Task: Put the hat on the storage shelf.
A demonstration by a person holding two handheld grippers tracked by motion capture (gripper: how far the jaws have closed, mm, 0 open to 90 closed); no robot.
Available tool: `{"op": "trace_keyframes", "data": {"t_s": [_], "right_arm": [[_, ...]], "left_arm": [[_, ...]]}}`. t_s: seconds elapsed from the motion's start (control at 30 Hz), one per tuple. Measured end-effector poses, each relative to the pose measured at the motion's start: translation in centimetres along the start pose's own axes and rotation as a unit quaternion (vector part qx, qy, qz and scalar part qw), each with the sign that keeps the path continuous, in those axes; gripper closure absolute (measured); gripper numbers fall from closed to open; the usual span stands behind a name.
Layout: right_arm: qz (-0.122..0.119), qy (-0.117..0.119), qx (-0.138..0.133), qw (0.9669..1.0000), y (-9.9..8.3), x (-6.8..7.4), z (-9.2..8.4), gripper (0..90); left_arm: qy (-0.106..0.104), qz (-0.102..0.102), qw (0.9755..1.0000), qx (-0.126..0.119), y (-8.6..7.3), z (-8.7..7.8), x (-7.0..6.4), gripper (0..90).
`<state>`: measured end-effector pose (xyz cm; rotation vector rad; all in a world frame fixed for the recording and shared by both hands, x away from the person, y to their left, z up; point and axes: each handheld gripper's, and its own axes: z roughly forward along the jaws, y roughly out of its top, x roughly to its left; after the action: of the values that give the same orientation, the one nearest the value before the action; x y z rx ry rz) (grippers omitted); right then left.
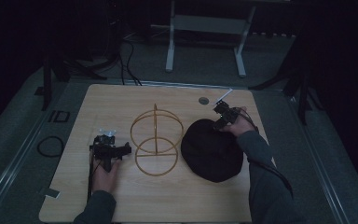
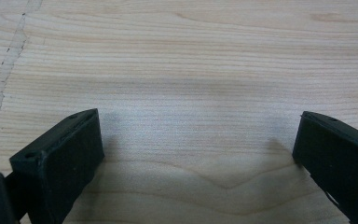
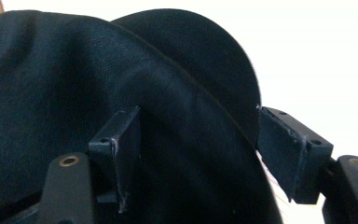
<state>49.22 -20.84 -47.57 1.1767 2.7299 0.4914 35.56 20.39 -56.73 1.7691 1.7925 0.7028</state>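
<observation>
Soft black fabric hat lies right of golden wire hat stand. Right gripper spread wide, straddling hat's far edge. Left gripper spread, empty. Hat light, floppy; best pinched at edge fold.

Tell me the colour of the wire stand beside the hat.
Golden yellow; the wire stand shows best in the high view.

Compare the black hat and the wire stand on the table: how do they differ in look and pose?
The black hat is solid dark fabric, while the wire stand is an open frame of golden rings. The black hat lies low and slumped; the wire stand rises upright on a centre rod. The right gripper straddles the black hat's edge; the wire stand stands untouched. Both rest on the wooden table.
</observation>
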Motion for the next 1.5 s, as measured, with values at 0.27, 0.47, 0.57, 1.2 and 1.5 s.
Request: {"op": "trace_keyframes", "data": {"t_s": [0.27,0.47,0.57,1.2,1.5], "right_arm": [[0.019,0.019,0.023,0.9994,0.4,-0.6,1.5,39.1],[0.018,0.018,0.045,0.9987,0.4,-0.5,2.0,52.6],[0.016,0.011,0.051,0.9985,0.4,-0.5,1.9,59.8],[0.057,0.037,0.075,0.9948,-1.6,-2.1,-0.3,78.4],[0.095,0.029,0.08,0.9918,-2.6,-2.7,-2.4,78.3]], "left_arm": [[0.0,0.0,1.0,0.0,0.0,0.0,0.0,1.2],[0.0,0.0,1.0,0.0,0.0,0.0,0.0,1.2],[0.0,0.0,1.0,0.0,0.0,0.0,0.0,1.2],[0.0,0.0,1.0,0.0,0.0,0.0,0.0,1.2],[0.0,0.0,1.0,0.0,0.0,0.0,0.0,1.2]]}}
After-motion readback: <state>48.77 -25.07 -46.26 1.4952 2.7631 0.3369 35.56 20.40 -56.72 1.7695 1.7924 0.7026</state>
